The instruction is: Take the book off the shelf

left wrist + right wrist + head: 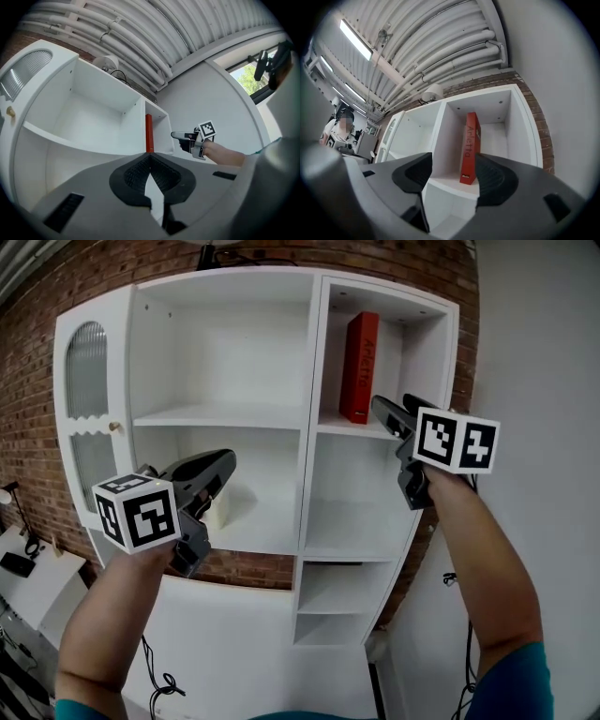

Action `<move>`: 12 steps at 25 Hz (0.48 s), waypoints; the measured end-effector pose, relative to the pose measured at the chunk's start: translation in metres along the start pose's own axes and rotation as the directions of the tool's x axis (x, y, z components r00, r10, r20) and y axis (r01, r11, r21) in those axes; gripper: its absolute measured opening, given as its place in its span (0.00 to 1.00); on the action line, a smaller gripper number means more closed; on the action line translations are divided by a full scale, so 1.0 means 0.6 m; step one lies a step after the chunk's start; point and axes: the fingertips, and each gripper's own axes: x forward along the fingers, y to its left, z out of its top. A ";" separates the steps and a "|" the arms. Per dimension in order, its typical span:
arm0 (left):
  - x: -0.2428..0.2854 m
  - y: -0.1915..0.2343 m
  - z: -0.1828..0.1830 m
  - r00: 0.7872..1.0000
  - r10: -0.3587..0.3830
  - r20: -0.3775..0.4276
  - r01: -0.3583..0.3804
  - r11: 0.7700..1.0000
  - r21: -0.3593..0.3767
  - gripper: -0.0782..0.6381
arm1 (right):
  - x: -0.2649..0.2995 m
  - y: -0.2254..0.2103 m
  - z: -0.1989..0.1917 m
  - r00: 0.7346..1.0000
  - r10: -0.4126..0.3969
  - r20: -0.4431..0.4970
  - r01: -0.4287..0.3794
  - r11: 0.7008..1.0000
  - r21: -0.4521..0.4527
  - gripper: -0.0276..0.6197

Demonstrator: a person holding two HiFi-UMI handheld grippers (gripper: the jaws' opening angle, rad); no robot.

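A red book (359, 367) stands upright in the top right compartment of the white shelf unit (310, 352); it also shows as a red book (469, 147) and, thin and far off, a red book (148, 133). My right gripper (380, 407) is raised in front of that compartment, a short way from the book and not touching it. The right gripper (454, 159) is open, and the book shows in the gap beyond its jaws. My left gripper (225, 461) is lower, before the wide middle compartment, and the left gripper (150, 157) is shut on nothing.
The unit stands against a brick wall (37, 352), with an arched door and knob (114, 427) on its left side. A white wall (544, 343) lies close on the right. A small pale object (219, 510) sits on the middle shelf. A desk (23, 568) is at lower left.
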 end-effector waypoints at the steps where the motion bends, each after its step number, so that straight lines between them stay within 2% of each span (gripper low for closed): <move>1: 0.005 0.006 0.009 1.000 0.001 -0.004 -0.001 1.000 0.001 0.12 | 0.019 -0.004 0.005 1.000 -0.010 -0.012 0.010 1.000 0.002 0.46; 12: 0.052 0.059 0.092 1.000 0.005 -0.008 -0.005 0.999 0.036 0.12 | 0.200 -0.046 0.019 0.986 -0.123 -0.112 0.124 0.992 0.005 0.48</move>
